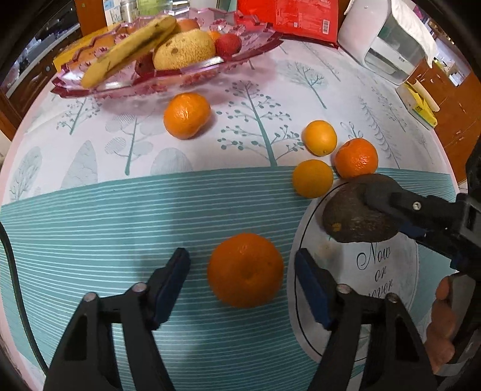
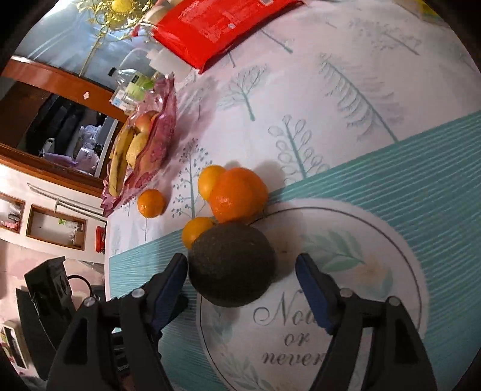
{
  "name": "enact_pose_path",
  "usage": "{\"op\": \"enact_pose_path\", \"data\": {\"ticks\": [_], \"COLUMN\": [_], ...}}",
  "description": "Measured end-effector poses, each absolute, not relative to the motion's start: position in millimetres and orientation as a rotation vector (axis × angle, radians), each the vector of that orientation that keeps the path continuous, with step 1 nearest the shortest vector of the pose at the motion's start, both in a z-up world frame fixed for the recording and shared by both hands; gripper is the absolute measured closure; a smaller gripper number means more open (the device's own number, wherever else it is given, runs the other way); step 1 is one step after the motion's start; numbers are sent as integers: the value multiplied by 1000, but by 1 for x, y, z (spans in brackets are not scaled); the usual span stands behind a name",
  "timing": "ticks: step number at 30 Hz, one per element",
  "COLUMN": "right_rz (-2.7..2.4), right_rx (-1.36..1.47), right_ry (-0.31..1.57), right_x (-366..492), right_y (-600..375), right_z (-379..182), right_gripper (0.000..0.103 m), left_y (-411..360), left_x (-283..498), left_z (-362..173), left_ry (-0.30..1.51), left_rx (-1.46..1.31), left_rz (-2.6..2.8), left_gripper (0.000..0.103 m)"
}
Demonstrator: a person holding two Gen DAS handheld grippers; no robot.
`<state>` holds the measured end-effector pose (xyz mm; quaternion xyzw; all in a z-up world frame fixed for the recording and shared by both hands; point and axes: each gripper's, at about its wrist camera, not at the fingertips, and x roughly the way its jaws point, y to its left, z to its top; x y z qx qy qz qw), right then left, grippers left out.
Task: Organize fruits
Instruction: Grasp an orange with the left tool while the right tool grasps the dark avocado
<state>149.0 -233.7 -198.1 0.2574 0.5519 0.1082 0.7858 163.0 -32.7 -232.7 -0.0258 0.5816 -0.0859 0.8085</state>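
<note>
between left tool (image 1: 242, 278) pads (apart), an orange (image 1: 245, 270)

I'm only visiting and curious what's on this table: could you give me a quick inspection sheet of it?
Surface: tablecloth with tree print and teal stripes.
Job's things: five oranges loose, nearest one; dark avocado; pink fruit tray holding a banana.
Clutter: red packet, white container.
Grippers: left gripper open around the orange; right gripper open around the avocado.
Cables: black cable at the edge.
Surroundings: wooden furniture.
</note>
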Motion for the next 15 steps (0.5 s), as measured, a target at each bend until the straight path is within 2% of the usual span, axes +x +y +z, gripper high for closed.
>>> {"op": "enact_pose_path", "data": {"ticks": [2, 4, 6, 7, 15], "right_rz": [246, 247, 246, 252, 250], "right_rx": [535, 503, 465, 456, 351], "right_ry": [1189, 1187, 1185, 1184, 1169], "right_x": [151, 154, 155, 155, 147], "right_y": [-227, -221, -217, -216, -206], "right_z": [-198, -198, -198, -198, -190], "right_gripper": [27, 30, 39, 39, 41], "left_y": [-35, -34, -33, -32, -29], "left_x": [163, 162, 162, 162, 159], "left_z": [-232, -232, -231, -231, -230], "left_ry": [1239, 1235, 1233, 1234, 1248], "left_rx": [-49, -53, -64, -74, -92], "left_rz": [-185, -184, -185, -191, -187], "left_gripper": [40, 50, 56, 59, 60]}}
